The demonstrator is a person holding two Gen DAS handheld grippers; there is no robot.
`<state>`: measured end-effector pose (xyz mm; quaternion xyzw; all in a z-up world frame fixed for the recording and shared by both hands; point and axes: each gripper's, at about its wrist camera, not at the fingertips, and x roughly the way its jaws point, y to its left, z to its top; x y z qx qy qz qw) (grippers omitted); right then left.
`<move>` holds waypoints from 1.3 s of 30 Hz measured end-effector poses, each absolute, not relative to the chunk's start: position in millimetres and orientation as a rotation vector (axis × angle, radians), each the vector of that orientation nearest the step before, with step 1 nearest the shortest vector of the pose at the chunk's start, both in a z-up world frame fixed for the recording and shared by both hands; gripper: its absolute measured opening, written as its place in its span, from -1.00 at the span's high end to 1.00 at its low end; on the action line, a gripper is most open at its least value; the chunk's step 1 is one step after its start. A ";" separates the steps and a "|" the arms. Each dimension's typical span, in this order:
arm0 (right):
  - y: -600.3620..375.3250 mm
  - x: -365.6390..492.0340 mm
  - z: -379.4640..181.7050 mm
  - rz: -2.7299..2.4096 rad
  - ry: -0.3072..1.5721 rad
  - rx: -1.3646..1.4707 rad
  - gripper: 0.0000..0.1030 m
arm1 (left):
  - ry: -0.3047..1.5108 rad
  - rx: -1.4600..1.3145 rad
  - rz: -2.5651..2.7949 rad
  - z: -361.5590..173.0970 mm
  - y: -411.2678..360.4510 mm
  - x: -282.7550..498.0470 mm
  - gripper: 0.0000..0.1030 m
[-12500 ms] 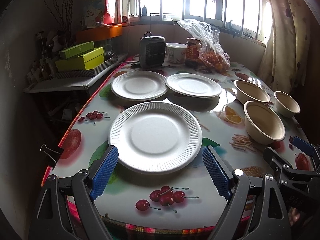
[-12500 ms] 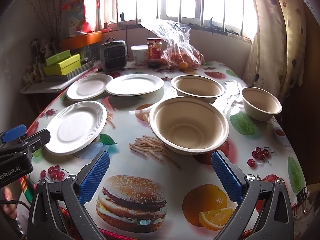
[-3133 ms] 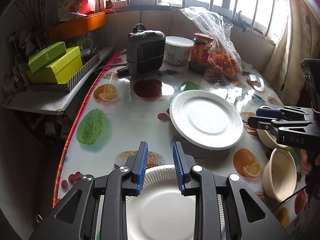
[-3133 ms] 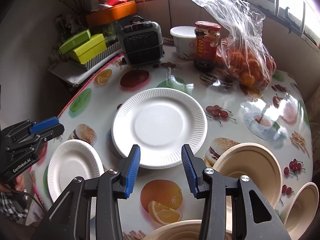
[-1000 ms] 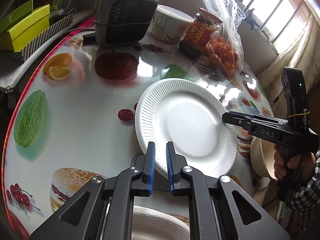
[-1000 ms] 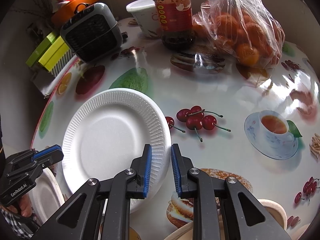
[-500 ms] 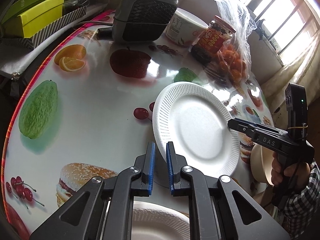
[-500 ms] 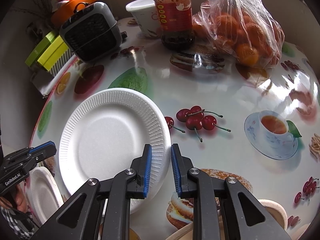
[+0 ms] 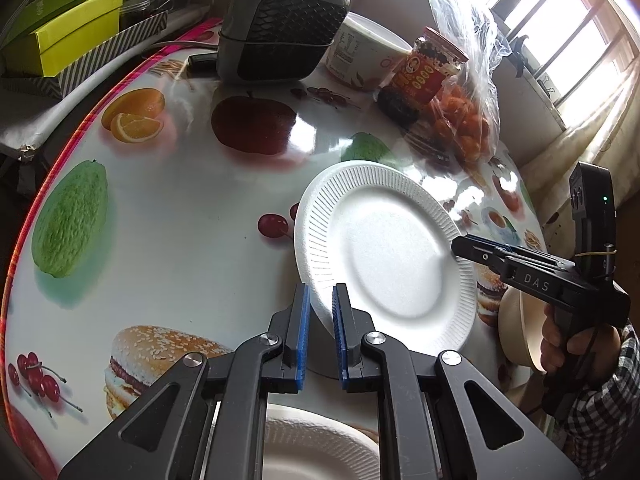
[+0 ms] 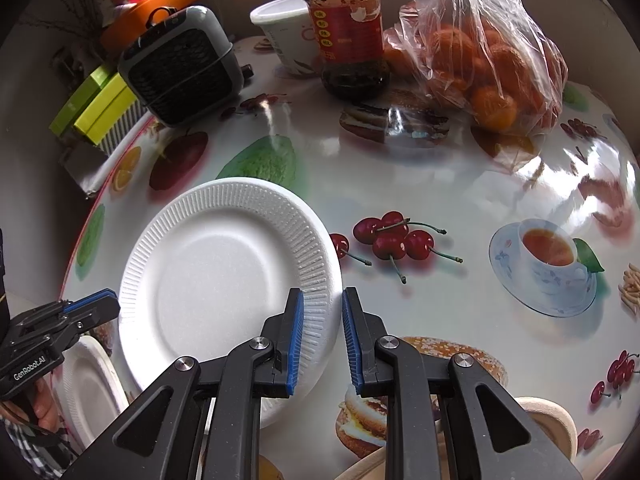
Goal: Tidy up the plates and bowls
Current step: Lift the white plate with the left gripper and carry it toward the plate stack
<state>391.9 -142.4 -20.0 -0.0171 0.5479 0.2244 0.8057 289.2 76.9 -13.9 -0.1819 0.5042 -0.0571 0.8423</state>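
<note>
Both grippers (image 9: pixel 320 316) (image 10: pixel 323 320) hold plate (image 9: pixel 384 252) tilted.

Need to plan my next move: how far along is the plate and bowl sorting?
Done: nothing clearly stacked. In hand: the left gripper and right gripper both pinch the large white plate, tilted off the table. Left: set it with the second plate; bowls remain.
</note>
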 end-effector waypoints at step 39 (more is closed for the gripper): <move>-128.3 307.8 47.7 0.541 1.052 -0.059 0.63 | 0.949 -0.355 -0.095 35.7 95.6 214.6 0.77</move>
